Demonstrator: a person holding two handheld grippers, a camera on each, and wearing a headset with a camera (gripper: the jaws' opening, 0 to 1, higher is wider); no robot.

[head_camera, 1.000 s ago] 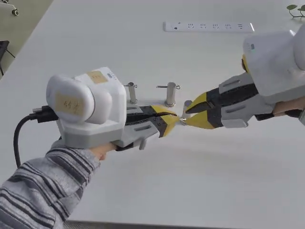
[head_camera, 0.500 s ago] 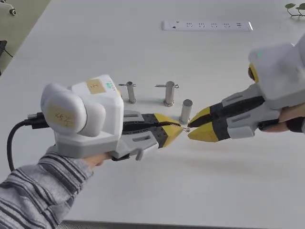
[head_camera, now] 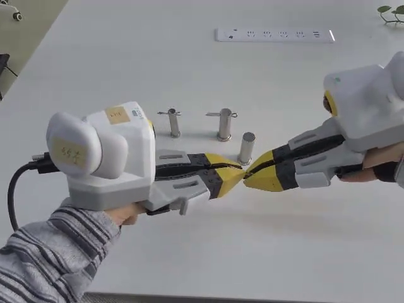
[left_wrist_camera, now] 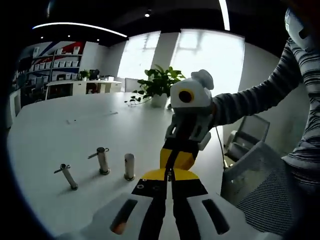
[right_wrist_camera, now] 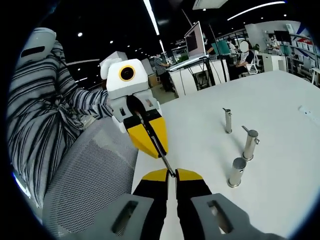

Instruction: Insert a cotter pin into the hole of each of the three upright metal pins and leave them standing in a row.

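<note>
The left hand-held gripper [head_camera: 237, 176] and the right hand-held gripper [head_camera: 252, 173] met nose to nose. Each seemed clamped on one end of a thin metal cotter pin [right_wrist_camera: 168, 164] that lay level, its length running along the near edge of the white bench [head_camera: 208, 252]. The bare upright steel pin [head_camera: 247, 146] stood just behind their tips, toward the far edge, about equally near both.
</note>
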